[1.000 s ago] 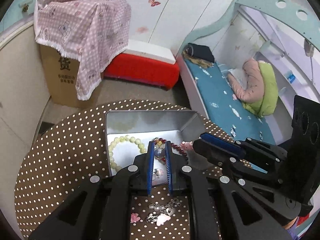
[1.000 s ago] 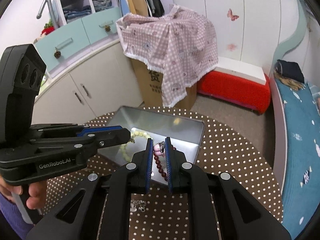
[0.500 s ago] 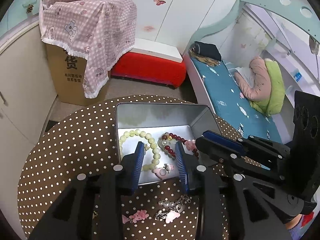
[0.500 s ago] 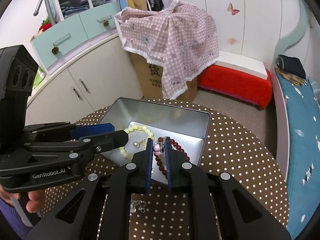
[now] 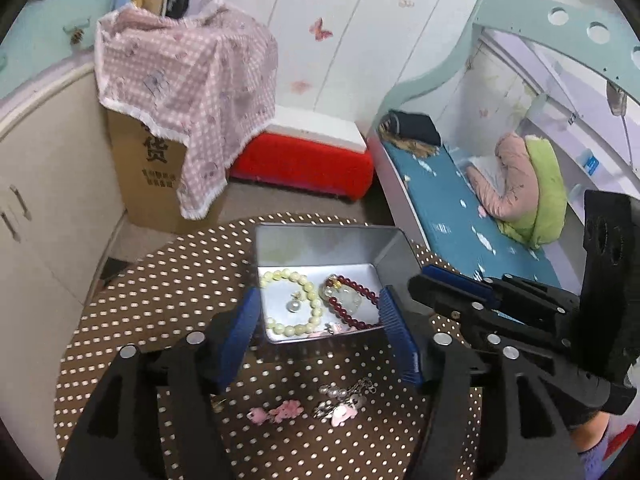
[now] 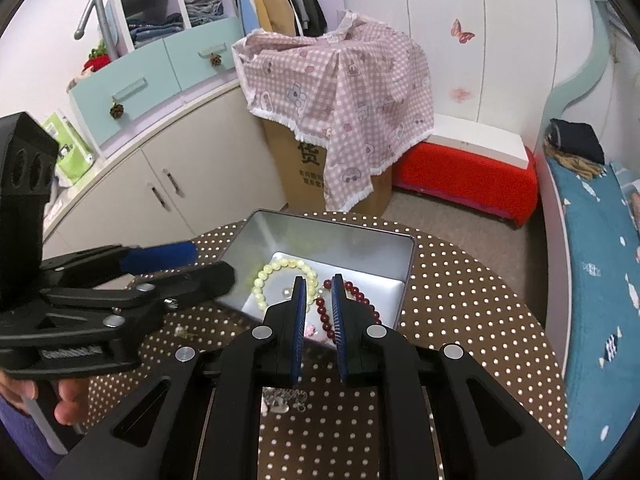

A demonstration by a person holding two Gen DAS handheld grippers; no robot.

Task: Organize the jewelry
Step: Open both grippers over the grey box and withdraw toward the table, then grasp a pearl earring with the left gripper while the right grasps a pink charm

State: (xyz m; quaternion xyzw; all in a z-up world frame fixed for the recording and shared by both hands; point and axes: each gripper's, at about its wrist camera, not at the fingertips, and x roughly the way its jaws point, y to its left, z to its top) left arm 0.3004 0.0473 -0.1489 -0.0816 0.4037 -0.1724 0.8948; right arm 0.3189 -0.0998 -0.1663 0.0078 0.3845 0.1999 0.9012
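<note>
Brown polka-dot cloth covers the round table (image 5: 168,280), where a silver tin (image 5: 320,240) holds a pale green bead bracelet (image 5: 308,300) and a dark red bead bracelet (image 5: 356,300). Pink charms (image 5: 280,412) lie on the cloth just before the tin. The left gripper (image 5: 320,320) has just been opening, nothing between its jaws. The right gripper (image 6: 319,312) has parted slightly, gripping nothing.

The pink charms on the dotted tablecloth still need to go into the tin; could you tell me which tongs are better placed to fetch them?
Left, probably. The left tongs stand wide open and empty, with the pink charms just below them. The right tongs are barely parted, over the tin.
</note>
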